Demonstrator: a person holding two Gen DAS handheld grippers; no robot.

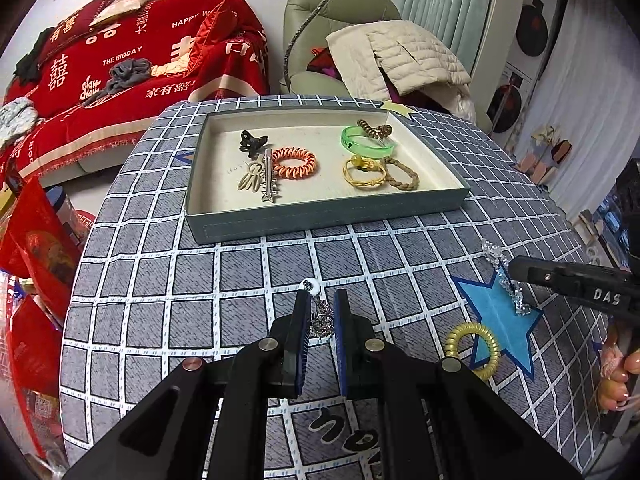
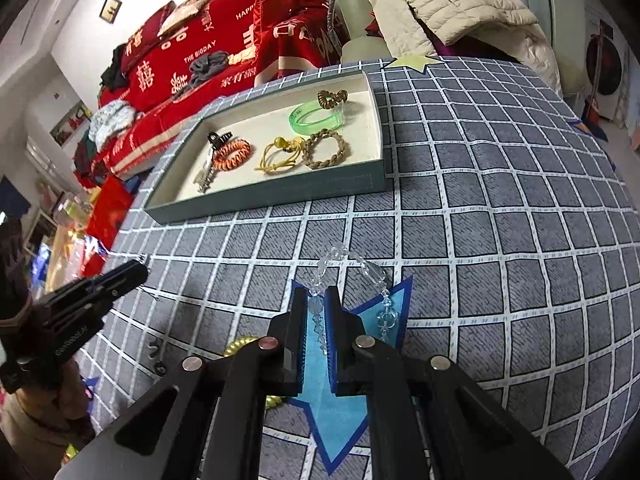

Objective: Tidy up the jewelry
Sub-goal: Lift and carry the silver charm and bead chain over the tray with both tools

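A grey-green tray (image 1: 320, 216) (image 2: 280, 196) sits on the checked tablecloth and holds several hair ties, clips and a green bangle (image 1: 366, 142) (image 2: 316, 118). My left gripper (image 1: 323, 300) is shut on a small silver earring (image 1: 322, 318) with a white stud, near the table's front. My right gripper (image 2: 317, 296) is shut on a clear crystal bead bracelet (image 2: 360, 270) over a blue star sticker (image 2: 340, 392). In the left wrist view the right gripper (image 1: 516, 276) and the crystal bracelet (image 1: 506, 276) show at the right. A yellow coil hair tie (image 1: 474, 346) lies beside the star.
A red-covered sofa (image 1: 140, 60) and a green armchair (image 1: 340, 20) with a cream jacket stand behind the round table. Red bags (image 1: 36, 240) sit left of the table. A pale yellow star sticker (image 2: 416, 62) lies behind the tray.
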